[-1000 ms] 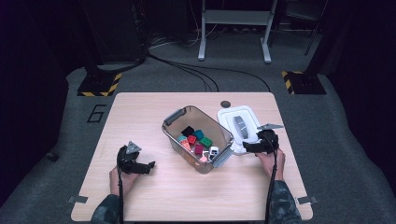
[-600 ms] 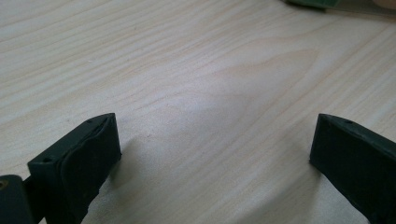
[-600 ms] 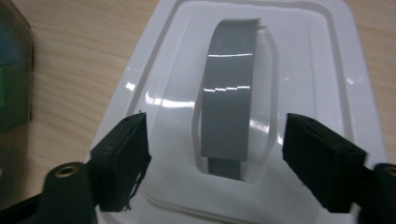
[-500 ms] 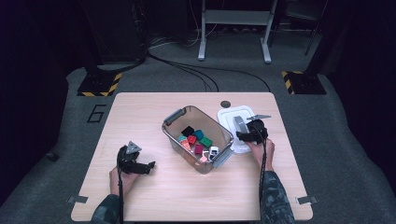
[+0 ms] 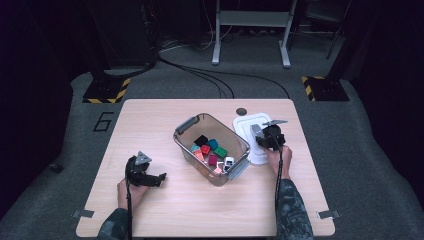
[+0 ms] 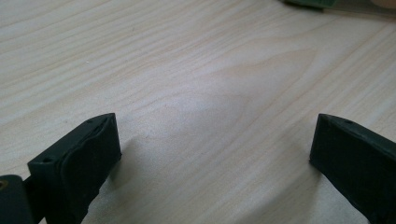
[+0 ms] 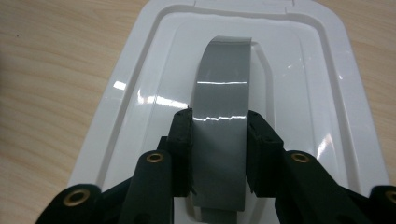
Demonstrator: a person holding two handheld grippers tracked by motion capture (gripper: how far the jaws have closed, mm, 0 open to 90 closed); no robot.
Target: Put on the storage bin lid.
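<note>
A white lid [image 5: 248, 125] lies flat on the wooden table, right of a clear plastic bin [image 5: 187, 125] that holds several coloured blocks [image 5: 210, 148]. My right gripper [image 7: 219, 122] has just been closing and is now shut on the lid's grey handle [image 7: 224, 79], one pad pressing each side of the strap. In the high view that right gripper [image 5: 263, 136] sits over the lid's middle. My left gripper [image 5: 159, 179] rests low at the table's front left, pointing right. It stands open over bare wood in the left gripper view [image 6: 215, 135].
A small dark round disc [image 5: 241, 111] sits near the table's far edge, behind the lid. The bin stands diagonally in the table's middle, with grey latches at both ends. Cables and hazard-striped bases [image 5: 105, 90] lie on the floor beyond.
My right hand slid left from the lid's right edge onto its middle. Its jaws went from wide apart to shut on the grey handle. The left hand stayed put.
</note>
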